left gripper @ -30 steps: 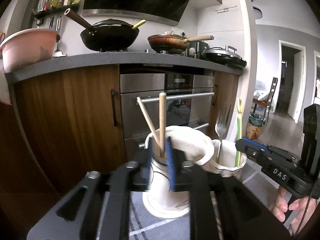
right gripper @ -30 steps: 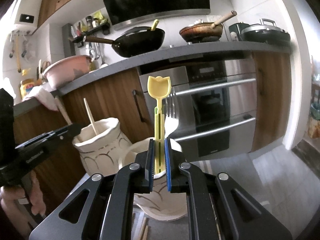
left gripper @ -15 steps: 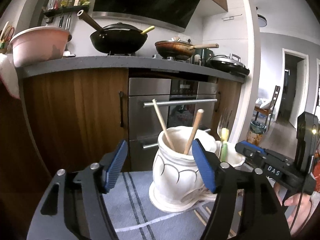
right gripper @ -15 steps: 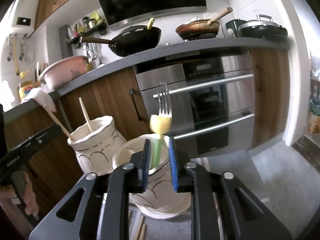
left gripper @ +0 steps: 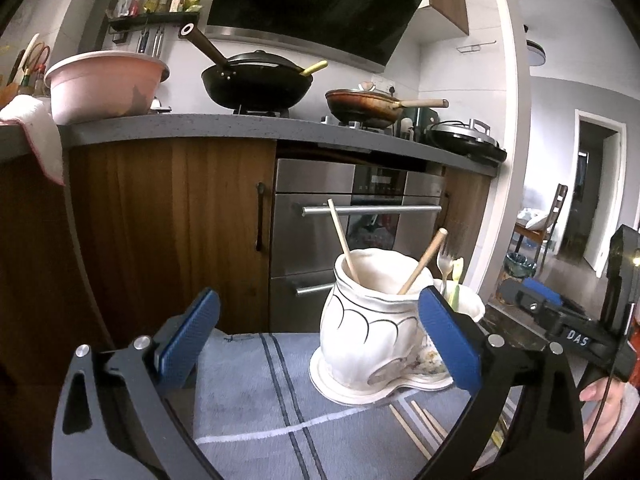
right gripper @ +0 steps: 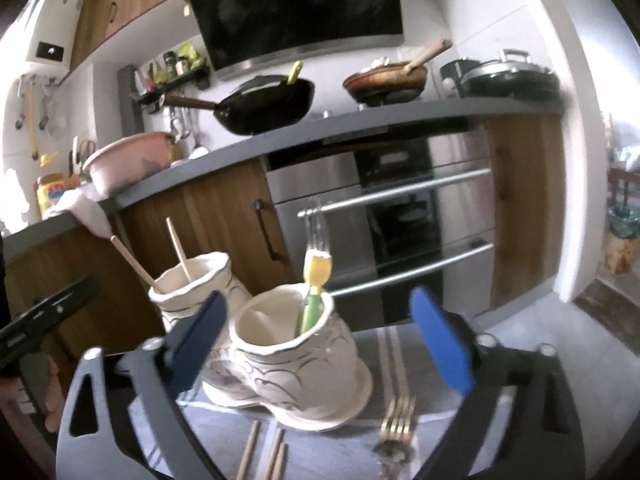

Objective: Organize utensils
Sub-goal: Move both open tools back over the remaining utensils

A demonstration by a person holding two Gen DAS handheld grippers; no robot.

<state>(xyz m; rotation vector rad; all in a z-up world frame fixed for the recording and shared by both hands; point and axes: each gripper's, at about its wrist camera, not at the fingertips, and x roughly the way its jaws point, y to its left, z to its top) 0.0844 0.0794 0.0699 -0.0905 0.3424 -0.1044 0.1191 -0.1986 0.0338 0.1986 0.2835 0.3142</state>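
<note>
Left wrist view: our left gripper (left gripper: pixel 318 330) has just opened its jaws wide, nothing between them; beyond, two chopsticks (left gripper: pixel 422 266) lean in a white holder (left gripper: pixel 360 332). Our right gripper (right gripper: pixel 320 338), likewise just opened, frames the second holder (right gripper: pixel 296 356) with a yellow-green utensil (right gripper: pixel 314 288) and fork (right gripper: pixel 318 232).

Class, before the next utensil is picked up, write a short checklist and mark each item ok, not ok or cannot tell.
1. Left claw open after its jaws just opened, nothing between them: ok.
2. Right claw open likewise, released: ok.
3. Two chopsticks resting inside the left holder: ok.
4. Yellow-green utensil and upright fork in the right holder: ok.
5. Cloth free of utensils: not ok; loose chopsticks and a fork remain.
</note>
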